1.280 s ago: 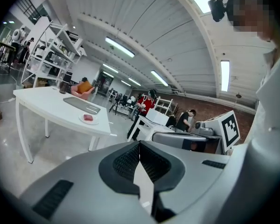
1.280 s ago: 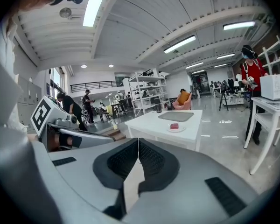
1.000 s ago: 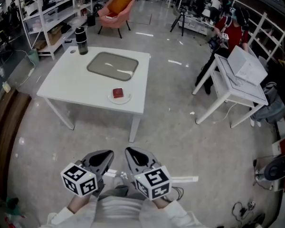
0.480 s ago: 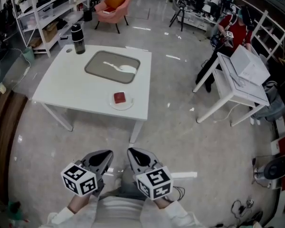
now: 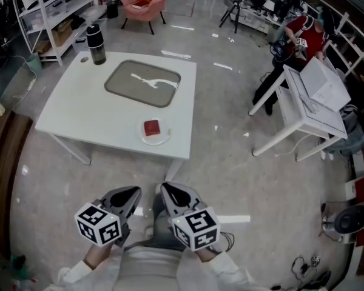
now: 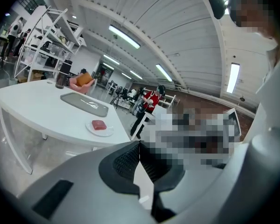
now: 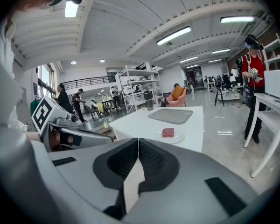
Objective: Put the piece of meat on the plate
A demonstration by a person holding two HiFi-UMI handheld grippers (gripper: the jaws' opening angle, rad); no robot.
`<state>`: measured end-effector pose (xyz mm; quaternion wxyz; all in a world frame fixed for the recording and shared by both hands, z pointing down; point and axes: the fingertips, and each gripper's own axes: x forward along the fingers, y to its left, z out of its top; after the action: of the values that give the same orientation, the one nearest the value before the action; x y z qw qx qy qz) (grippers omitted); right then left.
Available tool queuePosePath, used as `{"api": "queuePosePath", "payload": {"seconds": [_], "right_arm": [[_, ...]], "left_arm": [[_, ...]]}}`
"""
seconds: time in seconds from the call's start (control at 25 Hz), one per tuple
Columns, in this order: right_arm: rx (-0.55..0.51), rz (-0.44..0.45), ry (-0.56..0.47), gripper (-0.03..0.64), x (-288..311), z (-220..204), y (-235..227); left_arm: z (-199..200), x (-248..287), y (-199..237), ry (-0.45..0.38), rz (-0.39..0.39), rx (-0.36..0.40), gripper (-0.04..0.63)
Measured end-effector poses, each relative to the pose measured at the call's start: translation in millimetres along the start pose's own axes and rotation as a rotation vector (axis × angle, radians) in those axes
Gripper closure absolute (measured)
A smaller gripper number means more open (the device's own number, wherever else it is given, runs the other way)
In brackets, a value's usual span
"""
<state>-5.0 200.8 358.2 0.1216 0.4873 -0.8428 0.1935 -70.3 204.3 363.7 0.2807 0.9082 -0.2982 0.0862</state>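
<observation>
meat [image 5: 151,127] on plate [image 5: 165,137] | left tool [image 5: 133,194], right tool [image 5: 168,193] — both closed | tray [image 5: 118,85] utensil [image 5: 150,80], maybe fork, clearest overhead

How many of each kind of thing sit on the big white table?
Bottle: 1
Tray: 1
Plate: 1
Piece of meat: 1
Total: 4

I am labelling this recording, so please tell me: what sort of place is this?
Probably a lab or workshop hall, not a kitchen: storage shelves stand at the left, a tripod stands near cluttered desks, and the white table stands on bare polished floor.
</observation>
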Motion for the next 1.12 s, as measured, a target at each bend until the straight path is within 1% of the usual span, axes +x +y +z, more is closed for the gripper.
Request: {"api": "queuePosePath", "payload": {"seconds": [0.16,0.32,0.52,0.64,0.88,1.12], "right_arm": [[0.002,0.008,0.009,0.601,23,13,-26],[-0.006,0.039,0.027,0.601,51,27,-47],[-0.001,0.064,0.040,0.601,82,46,-77],[-0.004,0.080,0.039,0.601,99,59,-90],[-0.023,0.117,0.058,0.601,131,76,-121],[-0.035,0.171,0.042,0.601,159,97,-144]], "left_arm": [[17,23,18,0.001,0.014,-0.006,0.588],[37,52,42,0.004,0.026,-0.022,0.587],[65,88,61,0.013,0.033,-0.023,0.586],[79,104,74,0.013,0.040,-0.042,0.587],[108,137,99,-0.015,0.067,-0.065,0.586],[133,165,122,-0.039,0.083,-0.074,0.588]]}}
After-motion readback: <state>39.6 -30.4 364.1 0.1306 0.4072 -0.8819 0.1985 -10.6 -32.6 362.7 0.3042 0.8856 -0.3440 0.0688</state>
